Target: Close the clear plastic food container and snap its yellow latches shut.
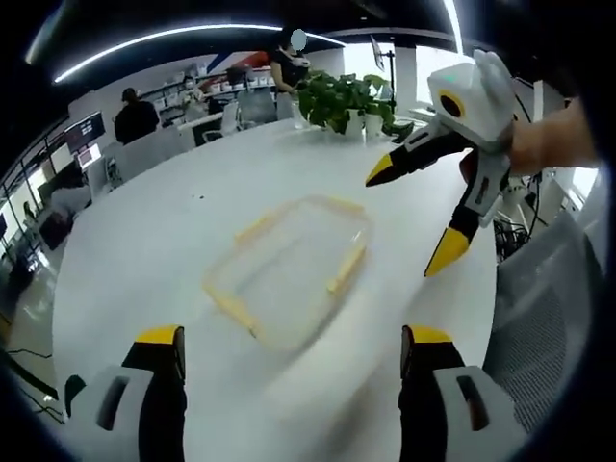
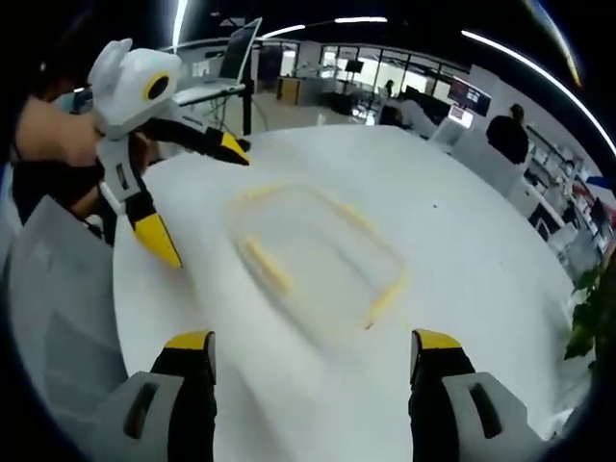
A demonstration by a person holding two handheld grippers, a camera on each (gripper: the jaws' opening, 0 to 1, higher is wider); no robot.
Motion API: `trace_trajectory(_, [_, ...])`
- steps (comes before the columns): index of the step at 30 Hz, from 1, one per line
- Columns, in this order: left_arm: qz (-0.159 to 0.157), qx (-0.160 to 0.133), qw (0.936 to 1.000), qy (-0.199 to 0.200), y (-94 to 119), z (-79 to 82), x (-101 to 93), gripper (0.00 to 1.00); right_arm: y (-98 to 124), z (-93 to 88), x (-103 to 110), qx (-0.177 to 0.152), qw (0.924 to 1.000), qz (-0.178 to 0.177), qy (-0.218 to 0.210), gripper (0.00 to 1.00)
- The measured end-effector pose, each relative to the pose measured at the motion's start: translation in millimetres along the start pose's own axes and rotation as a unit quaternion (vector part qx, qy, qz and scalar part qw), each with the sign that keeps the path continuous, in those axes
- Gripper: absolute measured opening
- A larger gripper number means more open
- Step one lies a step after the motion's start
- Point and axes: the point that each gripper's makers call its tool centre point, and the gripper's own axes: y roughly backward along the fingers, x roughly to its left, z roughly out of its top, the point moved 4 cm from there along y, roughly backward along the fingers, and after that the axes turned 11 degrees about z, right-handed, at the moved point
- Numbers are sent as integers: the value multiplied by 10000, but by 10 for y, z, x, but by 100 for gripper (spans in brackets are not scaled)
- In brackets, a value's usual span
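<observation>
- In the left gripper view we hold the left gripper (image 1: pixel 294 346) low over the white table (image 1: pixel 144 250), its two yellow-tipped jaws spread wide with nothing between them
- The clear plastic food container (image 1: pixel 294 269) lies flat on the table just ahead of those jaws, blurred in the picture, with its lid on as far as we can tell
- Its yellow latches (image 1: pixel 346 271) run along its sides; we cannot tell whether they are snapped down
- The right gripper (image 1: pixel 423 217) comes in from the right of that view, raised above the table beyond the container's right end, its jaws parted wide and touching nothing, with a hand (image 1: pixel 549 140) behind it
- In the right gripper view the right gripper (image 2: pixel 313 351) also has its jaws wide apart and empty, and the container (image 2: pixel 318 260) sits on the table (image 2: pixel 462 221) between and ahead of them
- There the left gripper (image 2: pixel 207 202) hangs at the left, near the container's far left corner but apart from it, jaws splayed
- A potted plant (image 1: pixel 346 101) stands at the far edge of the table, and people stand by desks in the office behind
</observation>
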Motion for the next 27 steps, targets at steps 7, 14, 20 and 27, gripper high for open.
trace_trajectory(7, [30,-29,9999,109,70,-104,-62,96,108,-39,30,-227,9995,-178,-98,83])
trace_trajectory(14, [94,-92,9996,241,167,-190,-92,98,197,-148,93,-364,9987,-285,-201,83])
trace_trajectory(20, [112,-155,9988,449,241,-277,-120,99,278,-220,157,-529,9974,-421,-229,83])
trace_trajectory(27, [114,-193,9981,570,348,-352,-194,99,348,-309,218,-634,9965,-468,-293,83])
